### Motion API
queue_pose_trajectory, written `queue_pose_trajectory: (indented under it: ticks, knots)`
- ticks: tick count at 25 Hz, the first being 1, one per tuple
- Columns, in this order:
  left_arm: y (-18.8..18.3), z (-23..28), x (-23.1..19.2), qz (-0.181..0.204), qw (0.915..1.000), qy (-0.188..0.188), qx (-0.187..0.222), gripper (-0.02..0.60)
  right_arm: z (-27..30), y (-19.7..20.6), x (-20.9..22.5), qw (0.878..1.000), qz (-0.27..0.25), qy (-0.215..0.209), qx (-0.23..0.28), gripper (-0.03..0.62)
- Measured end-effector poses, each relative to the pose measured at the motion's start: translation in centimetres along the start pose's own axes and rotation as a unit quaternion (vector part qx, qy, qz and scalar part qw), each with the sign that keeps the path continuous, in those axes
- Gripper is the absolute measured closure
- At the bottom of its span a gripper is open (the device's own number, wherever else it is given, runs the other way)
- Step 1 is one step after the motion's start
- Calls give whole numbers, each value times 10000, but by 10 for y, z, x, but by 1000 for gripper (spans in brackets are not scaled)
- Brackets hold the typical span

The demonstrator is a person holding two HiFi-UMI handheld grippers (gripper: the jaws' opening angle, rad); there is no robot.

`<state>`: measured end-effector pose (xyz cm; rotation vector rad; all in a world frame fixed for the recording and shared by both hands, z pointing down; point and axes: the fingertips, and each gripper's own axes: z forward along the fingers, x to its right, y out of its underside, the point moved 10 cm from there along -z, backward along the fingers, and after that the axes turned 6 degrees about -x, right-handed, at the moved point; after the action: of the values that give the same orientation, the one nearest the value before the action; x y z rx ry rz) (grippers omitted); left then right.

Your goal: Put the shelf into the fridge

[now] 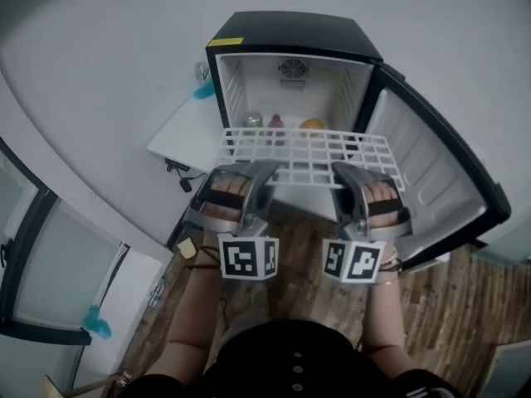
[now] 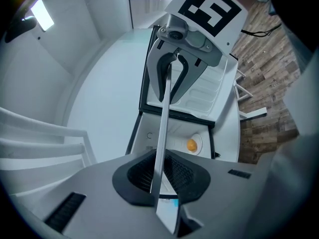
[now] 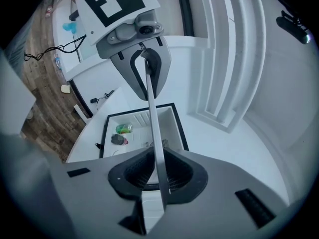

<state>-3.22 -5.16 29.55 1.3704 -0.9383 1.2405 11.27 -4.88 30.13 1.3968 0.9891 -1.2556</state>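
A white wire shelf (image 1: 309, 152) is held level in front of the open black mini fridge (image 1: 292, 45), with its far edge at the fridge's opening. My left gripper (image 1: 251, 172) is shut on the shelf's near left edge, my right gripper (image 1: 352, 174) on its near right edge. In the left gripper view the shelf (image 2: 163, 128) runs edge-on as a thin bar from my jaws (image 2: 158, 179) to the other gripper (image 2: 175, 72). The right gripper view shows the same bar (image 3: 153, 118) clamped between my pads (image 3: 158, 176), reaching across to the left gripper (image 3: 143, 63).
The fridge door (image 1: 431, 181) swings open to the right. Inside the fridge stand a can (image 1: 252, 120), a red bottle (image 1: 275, 122) and an orange thing (image 1: 313, 124). A white board (image 1: 184, 133) and a black cable (image 1: 181, 171) lie left of the fridge. Wooden floor (image 1: 448, 305) is below.
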Motion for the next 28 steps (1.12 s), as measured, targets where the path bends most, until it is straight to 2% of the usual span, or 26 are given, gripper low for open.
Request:
queue_pose_trajectory:
  ticks: [7, 28]
  knots:
    - [27, 42, -9, -6, 9999, 95, 91, 535, 46, -11, 1, 9999, 12, -76, -117, 536]
    - [79, 116, -12, -10, 9985, 105, 546, 534, 122, -34, -11, 9978, 161, 36, -646, 536]
